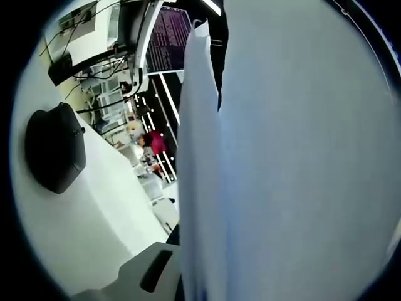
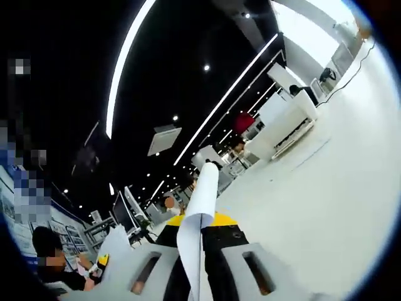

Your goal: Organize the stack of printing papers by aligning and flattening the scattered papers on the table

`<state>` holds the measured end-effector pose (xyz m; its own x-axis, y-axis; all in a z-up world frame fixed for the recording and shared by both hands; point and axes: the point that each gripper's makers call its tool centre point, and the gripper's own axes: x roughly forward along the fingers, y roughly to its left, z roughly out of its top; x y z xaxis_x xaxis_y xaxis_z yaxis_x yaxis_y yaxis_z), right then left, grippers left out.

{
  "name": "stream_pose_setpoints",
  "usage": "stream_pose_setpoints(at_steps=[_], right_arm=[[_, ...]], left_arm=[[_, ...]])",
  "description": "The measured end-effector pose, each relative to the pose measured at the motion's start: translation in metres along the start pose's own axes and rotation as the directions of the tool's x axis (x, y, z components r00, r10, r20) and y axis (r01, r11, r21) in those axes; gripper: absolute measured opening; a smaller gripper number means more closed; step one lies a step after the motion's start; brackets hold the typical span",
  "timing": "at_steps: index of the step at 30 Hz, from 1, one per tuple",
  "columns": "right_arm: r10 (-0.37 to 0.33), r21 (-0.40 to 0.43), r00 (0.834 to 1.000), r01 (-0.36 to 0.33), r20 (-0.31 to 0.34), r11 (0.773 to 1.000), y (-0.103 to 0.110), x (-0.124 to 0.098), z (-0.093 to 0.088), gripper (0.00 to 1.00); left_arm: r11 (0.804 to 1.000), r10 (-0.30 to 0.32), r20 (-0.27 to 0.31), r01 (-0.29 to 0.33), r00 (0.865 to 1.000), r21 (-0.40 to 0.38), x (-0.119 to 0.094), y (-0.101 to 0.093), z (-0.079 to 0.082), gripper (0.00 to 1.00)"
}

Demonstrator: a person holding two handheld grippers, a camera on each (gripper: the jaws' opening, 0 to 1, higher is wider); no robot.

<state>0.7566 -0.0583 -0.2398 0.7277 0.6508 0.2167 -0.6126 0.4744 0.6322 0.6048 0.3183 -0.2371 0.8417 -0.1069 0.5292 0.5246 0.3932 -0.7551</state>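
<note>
Right gripper view: my right claw [image 2: 199,276] is clamped on the paper stack [image 2: 197,213], grey jaws tight against it on both sides at the bottom of the view. The stack is edge-on, rising from between the jaws as a thin white band, its top slightly curled. The view is rolled hard: the white table [image 2: 326,207] runs along the stack's right side, the dark ceiling with its light strips to the stack's left. So my right hand holds the stack on edge, lifted and tilted; I can't tell whether its lower edge touches the table. Beyond the stack, a yellow-and-black object [image 2: 216,222] sits just behind the jaws. Farther off, beside the stack, people [image 2: 53,257] sit at desks.

Left gripper view: the stack [image 1: 294,157] is right up against the camera, its broad white face to the right, sheet edges fanned at its left side. One grey jaw of my left claw [image 1: 160,269] shows at the bottom, just left of the stack; the other is hidden, so I can't tell its grip. Left of the stack, well apart, a black mouse [image 1: 55,147] lies on the table [image 1: 81,226]. Farther, past the table edge, a monitor [image 1: 168,37] and cables.
</note>
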Motion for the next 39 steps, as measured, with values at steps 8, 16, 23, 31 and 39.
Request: stream_pose_setpoints(at_steps=[8,16,23,31,39], right_arm=[[0.070,0.067,0.995,-0.075,0.073,0.995,0.026,0.010,0.019,0.00],[0.099,0.094,0.991,-0.107,0.093,0.990,0.040,0.018,0.020,0.00],[0.124,0.110,0.987,-0.135,0.102,0.985,0.050,0.022,0.020,0.00],[0.152,0.151,0.974,-0.177,0.167,0.973,0.063,0.025,0.031,0.00],[0.180,0.167,0.967,-0.211,0.180,0.963,0.081,0.031,0.032,0.00]], left_arm=[[1.000,-0.001,0.001,0.001,1.000,-0.002,0.000,0.000,0.000,0.09],[1.000,-0.002,0.002,0.002,1.000,-0.002,0.000,-0.001,0.001,0.09],[1.000,0.000,0.003,0.000,1.000,-0.001,0.001,0.004,0.003,0.09],[1.000,0.001,0.004,-0.001,1.000,0.000,0.001,0.006,0.004,0.09],[1.000,0.001,0.004,-0.001,1.000,-0.002,0.001,0.006,0.004,0.09]])
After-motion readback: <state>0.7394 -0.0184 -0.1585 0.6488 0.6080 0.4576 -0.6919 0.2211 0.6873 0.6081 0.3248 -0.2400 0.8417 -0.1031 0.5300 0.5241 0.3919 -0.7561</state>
